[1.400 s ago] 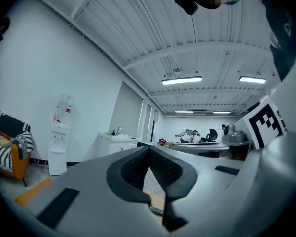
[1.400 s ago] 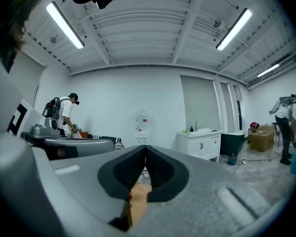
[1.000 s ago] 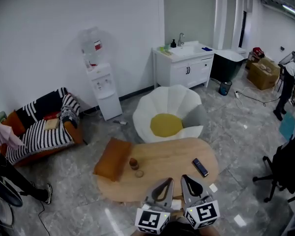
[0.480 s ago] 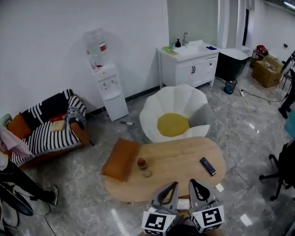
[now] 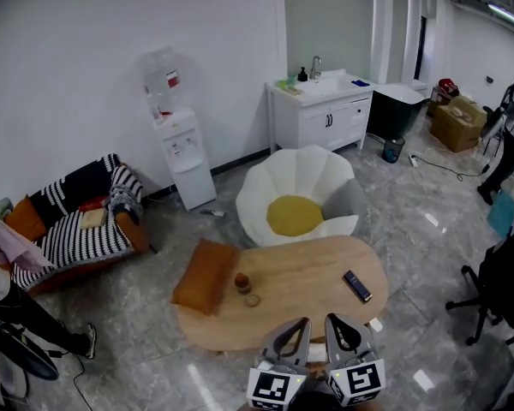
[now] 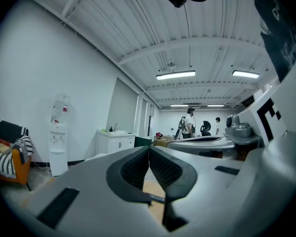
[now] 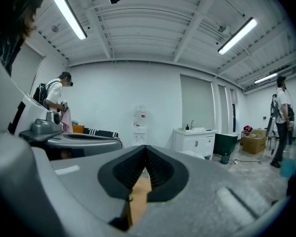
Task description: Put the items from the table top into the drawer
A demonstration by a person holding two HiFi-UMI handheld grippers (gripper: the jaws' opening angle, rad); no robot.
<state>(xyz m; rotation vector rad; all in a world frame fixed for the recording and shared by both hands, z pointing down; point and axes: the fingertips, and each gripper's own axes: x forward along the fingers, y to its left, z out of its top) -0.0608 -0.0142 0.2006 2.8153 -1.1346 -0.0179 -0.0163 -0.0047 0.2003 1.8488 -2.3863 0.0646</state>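
Both tools are held side by side over the near edge of the desk (image 5: 300,271). The left tool (image 5: 304,322) is seen with its jaws brought together and nothing caught between them. The right tool (image 5: 330,318) is likewise closed on nothing.

The task's things are all found on the desk top. A small brown jar (image 5: 242,282) is stood upright toward the left end; what it holds cannot be made out. A small round disc (image 5: 253,300) is laid just beside it, on the near side. A dark remote (image 5: 356,286) is laid flat near the right end, well apart from the jar.

An orange cushion (image 5: 204,276) is set against the desk's left end. Beyond the far edge a white petal-shaped chair (image 5: 298,178) is placed, with a yellow seat pad (image 5: 294,215) in its bowl. Farther off, a white cabinet (image 5: 319,125) is stood against the wall with a dark bin (image 5: 392,151) near its right side.
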